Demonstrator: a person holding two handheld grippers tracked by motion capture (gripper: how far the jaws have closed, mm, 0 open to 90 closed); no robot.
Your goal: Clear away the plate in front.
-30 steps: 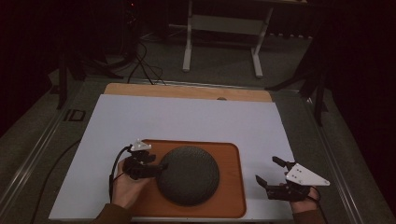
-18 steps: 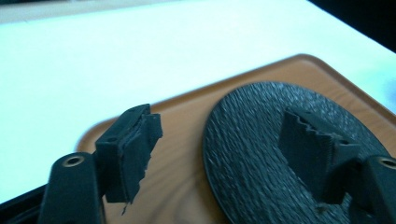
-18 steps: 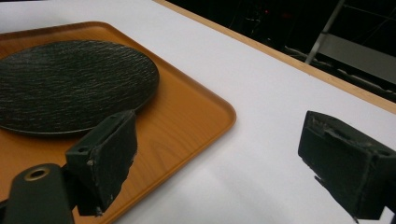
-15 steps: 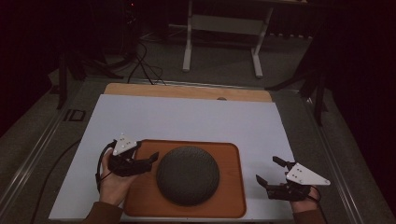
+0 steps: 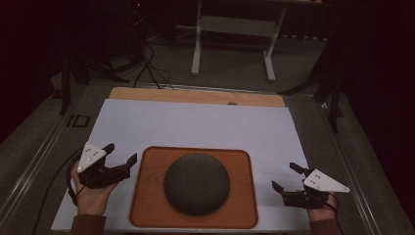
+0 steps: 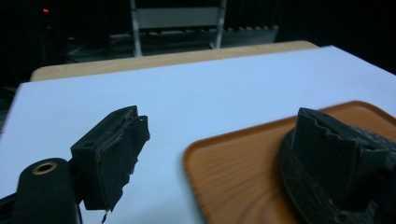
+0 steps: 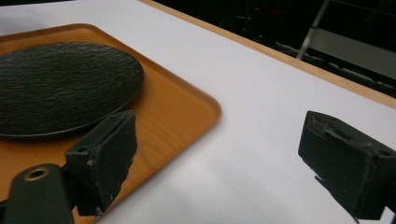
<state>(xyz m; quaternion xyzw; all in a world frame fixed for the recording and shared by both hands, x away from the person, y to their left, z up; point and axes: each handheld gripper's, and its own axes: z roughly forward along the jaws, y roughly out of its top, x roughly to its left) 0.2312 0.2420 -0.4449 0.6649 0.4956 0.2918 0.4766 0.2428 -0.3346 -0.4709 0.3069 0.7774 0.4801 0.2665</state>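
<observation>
A dark round textured plate lies in the middle of an orange-brown wooden tray on the white table. My left gripper hovers just off the tray's left edge. Its jaws have just been opening and now stand wide apart with nothing between them. In the left gripper view the gripper frames the tray's corner and the plate's rim. My right gripper rests open to the right of the tray. Its own view shows the gripper empty, with the tray and plate at left.
A white sheet covers the table, with a wooden strip along the far edge. Beyond it, on the dark floor, stand a metal frame and some cables.
The left gripper has pulled away from the plate's left rim, moving left off the tray, and its jaws have spread. The right gripper has stayed put.
</observation>
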